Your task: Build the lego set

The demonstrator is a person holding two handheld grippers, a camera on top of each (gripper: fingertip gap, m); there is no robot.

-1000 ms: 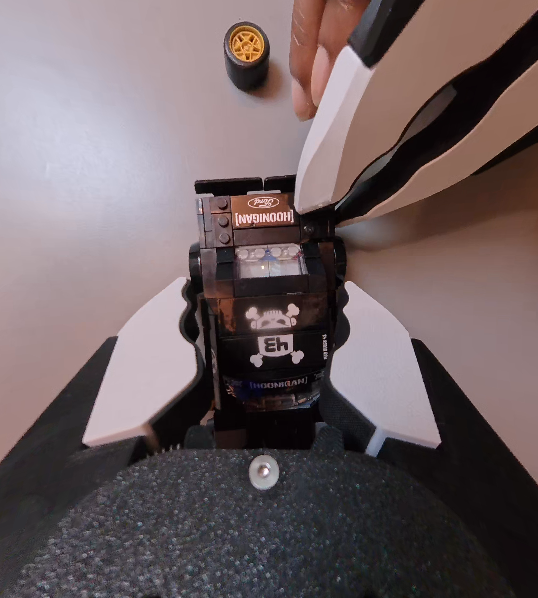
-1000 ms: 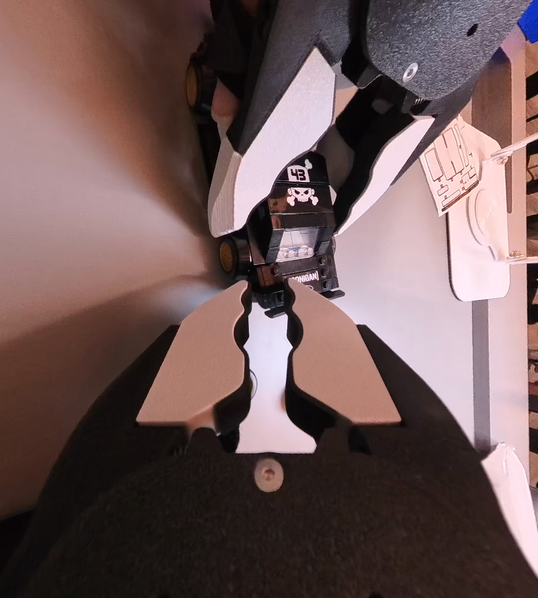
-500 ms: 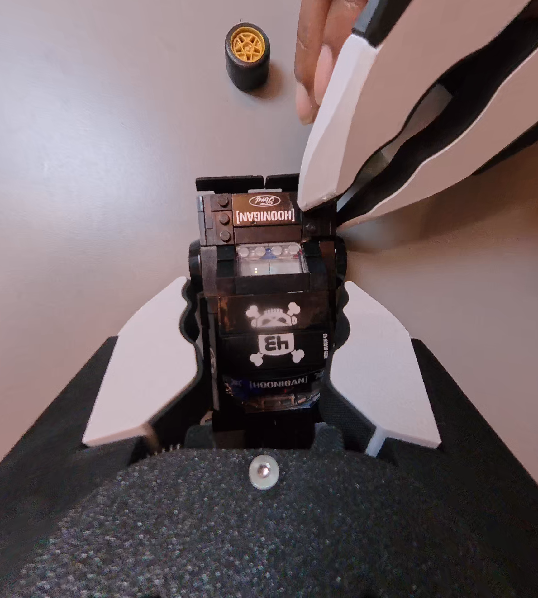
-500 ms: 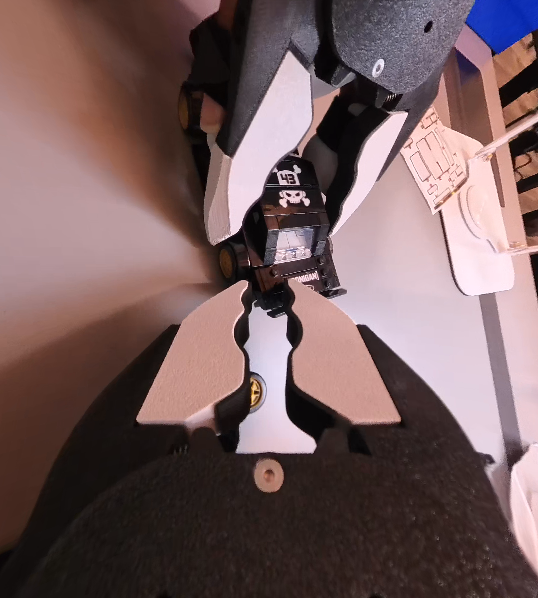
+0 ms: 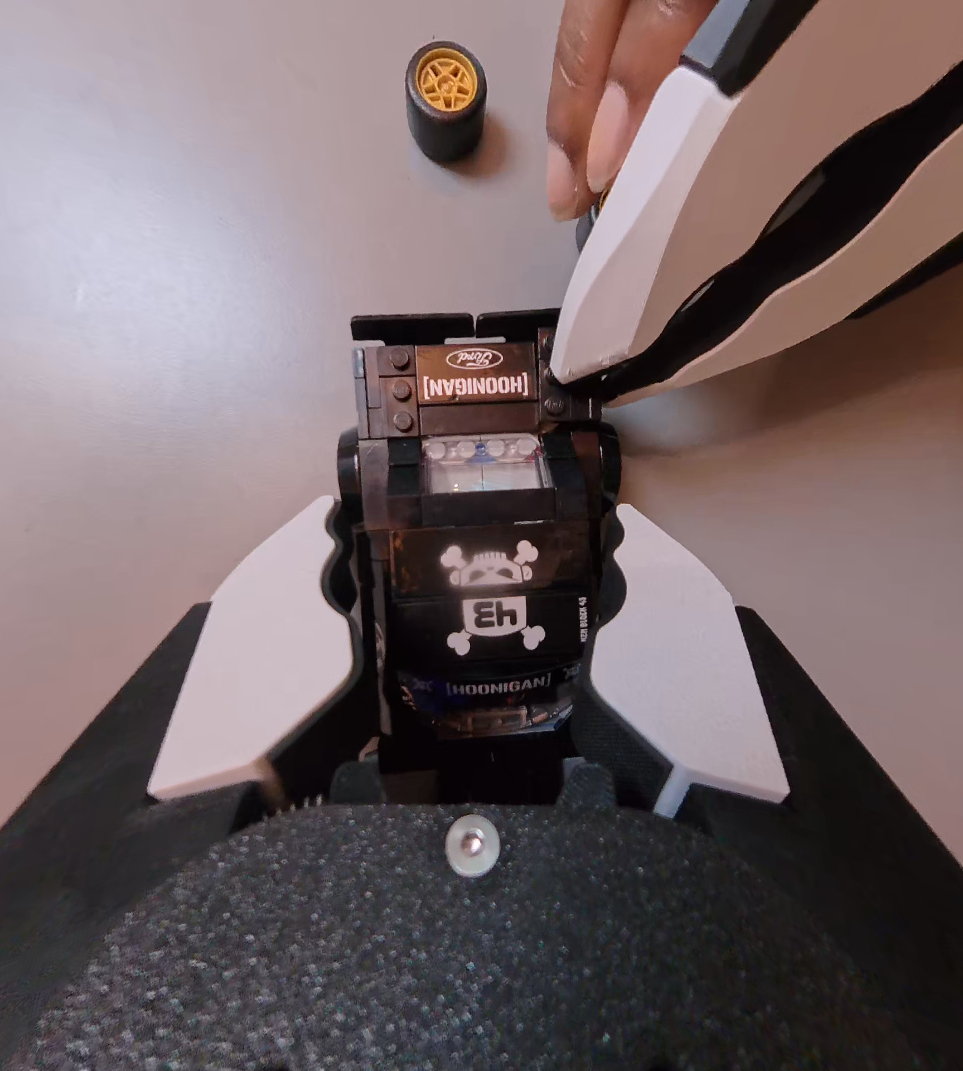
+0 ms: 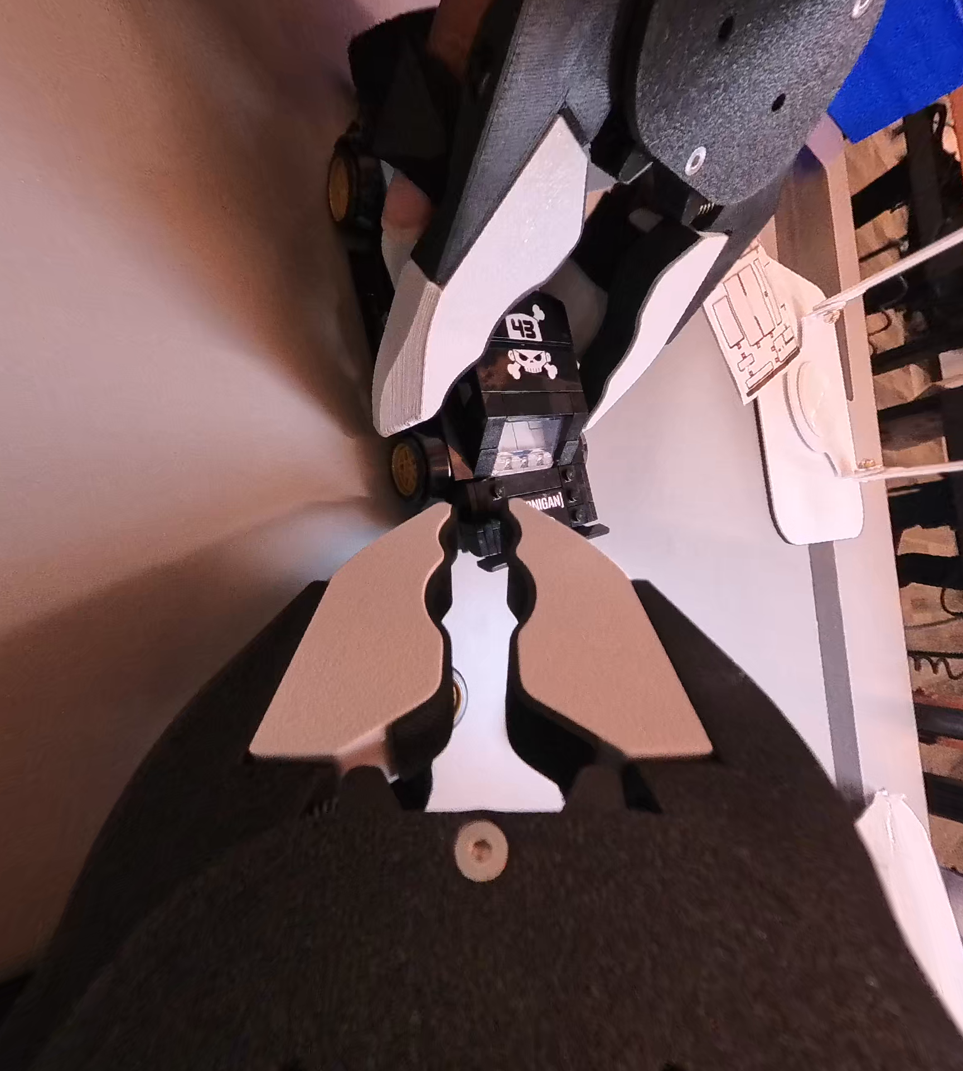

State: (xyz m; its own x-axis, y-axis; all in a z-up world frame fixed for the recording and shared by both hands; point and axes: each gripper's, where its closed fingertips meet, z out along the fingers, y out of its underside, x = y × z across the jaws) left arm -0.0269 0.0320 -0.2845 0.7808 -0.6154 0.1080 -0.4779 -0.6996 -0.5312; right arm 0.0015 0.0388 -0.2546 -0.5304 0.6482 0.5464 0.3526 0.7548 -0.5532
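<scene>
The left gripper (image 5: pixel 470 521) is clamped on the black lego car (image 5: pixel 479 579), its white fingers pressed to both flanks with the roof decals between them. The car's tail points away from the camera, and there the right gripper (image 5: pixel 589 385) meets it — the fingertips nearly together, pinching the small studded black piece at the tail's right corner. In the right wrist view the same pinch shows at the right gripper (image 6: pixel 482 521), with a narrow gap running back between its pads.

Past the car lies a plain grey table (image 5: pixel 177 232), matte and bare apart from a loose black wheel (image 5: pixel 447 110) with a gold hub, lying well apart from the car. A person's hand (image 5: pixel 595 98) reaches down beside the right gripper. In the right wrist view a white plate (image 6: pixel 803 452) rests near the table's edge with a clear rod over it; beyond are dark racks and cables and a blue patch (image 6: pixel 902 69) at the top.

Against half a second ago, the left grip is unchanged — the right gripper has slid slightly toward the tail's right corner, and the far room sits lower in the right view.
</scene>
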